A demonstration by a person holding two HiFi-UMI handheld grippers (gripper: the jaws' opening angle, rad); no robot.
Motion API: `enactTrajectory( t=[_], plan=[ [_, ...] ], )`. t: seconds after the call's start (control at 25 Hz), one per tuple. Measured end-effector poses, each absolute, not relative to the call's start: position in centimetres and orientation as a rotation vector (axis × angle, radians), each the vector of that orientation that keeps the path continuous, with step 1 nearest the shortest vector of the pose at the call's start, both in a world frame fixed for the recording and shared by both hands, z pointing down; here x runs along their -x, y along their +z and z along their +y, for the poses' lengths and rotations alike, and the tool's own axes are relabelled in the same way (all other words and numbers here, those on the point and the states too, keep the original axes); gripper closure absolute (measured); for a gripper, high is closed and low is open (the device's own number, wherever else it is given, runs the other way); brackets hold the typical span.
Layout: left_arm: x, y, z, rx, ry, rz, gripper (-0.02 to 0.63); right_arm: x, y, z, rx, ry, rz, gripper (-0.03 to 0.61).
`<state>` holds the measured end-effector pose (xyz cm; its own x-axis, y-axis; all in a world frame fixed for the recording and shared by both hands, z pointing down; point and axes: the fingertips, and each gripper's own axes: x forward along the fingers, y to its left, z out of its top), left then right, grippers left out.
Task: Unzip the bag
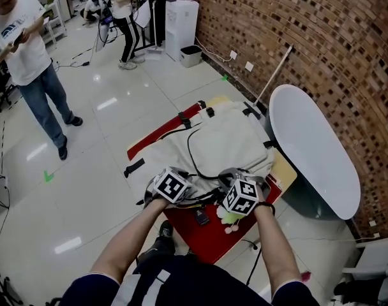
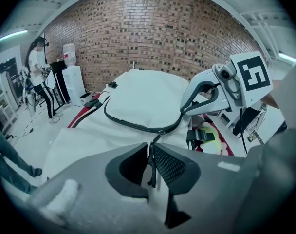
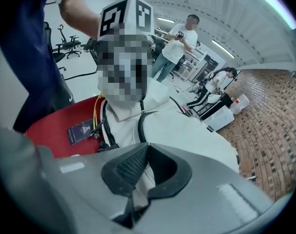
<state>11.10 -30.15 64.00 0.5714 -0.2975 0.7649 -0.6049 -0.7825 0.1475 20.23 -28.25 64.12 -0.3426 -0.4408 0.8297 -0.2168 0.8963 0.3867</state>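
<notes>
With left gripper (image 2: 152, 147), pinches the black zip pull (image 2: 150, 165) between narrow-set jaws, at the near end of the dark zip (image 2: 133, 126). With right gripper (image 3: 147, 147), jaws pressed together, sits at the cloth of the white bag (image 3: 187, 135) just beside. Works at the near edge of the red table (image 1: 210, 241), bag lying flat across most of it.

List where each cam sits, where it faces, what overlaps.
Head view: on the person's head, steeply down on the bag; forearms, left gripper, right gripper show.
Left gripper view: on that gripper, toward the brick wall; its fingers pinch the zipper pull.
Right gripper view: on that gripper, toward the office floor; its fingers shut on bag fabric.
Shared: each gripper view shows the other gripper.
</notes>
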Motion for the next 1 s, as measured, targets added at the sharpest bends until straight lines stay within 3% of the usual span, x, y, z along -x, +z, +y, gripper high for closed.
enactTrajectory(
  t=[0.4,0.56,0.64,0.72,0.76,0.84,1.0],
  plan=[
    [-9.5,64.4,-33.7,-2.476,1.135,-0.716,0.571,-19.6,61.9,-28.8,-0.633,-0.164,-1.968,0.555],
    [-9.7,64.3,-34.1,-2.505,1.107,-0.667,0.571,-15.8,61.4,-29.5,-0.645,-0.093,-2.034,0.437],
    [-9.7,64.4,-33.9,-2.512,1.107,-0.630,0.571,-13.8,62.6,-30.0,-0.643,-0.052,-2.031,0.416],
    [-9.8,64.4,-34.0,-2.529,1.101,-0.591,0.569,-12.9,64.1,-30.5,-0.675,-0.025,-1.989,0.426],
    [-9.8,64.4,-34.2,-2.538,1.100,-0.576,0.569,-12.8,64.8,-30.7,-0.692,-0.022,-1.961,0.477],
    [-9.4,64.7,-34.7,-2.546,1.106,-0.556,0.569,-13.0,65.7,-30.8,-0.717,-0.021,-1.928,0.511],
    [-9.0,65.2,-36.1,-2.556,1.108,-0.540,0.569,-13.1,65.5,-30.8,-0.735,0.005,-1.923,0.525]
  ],
)
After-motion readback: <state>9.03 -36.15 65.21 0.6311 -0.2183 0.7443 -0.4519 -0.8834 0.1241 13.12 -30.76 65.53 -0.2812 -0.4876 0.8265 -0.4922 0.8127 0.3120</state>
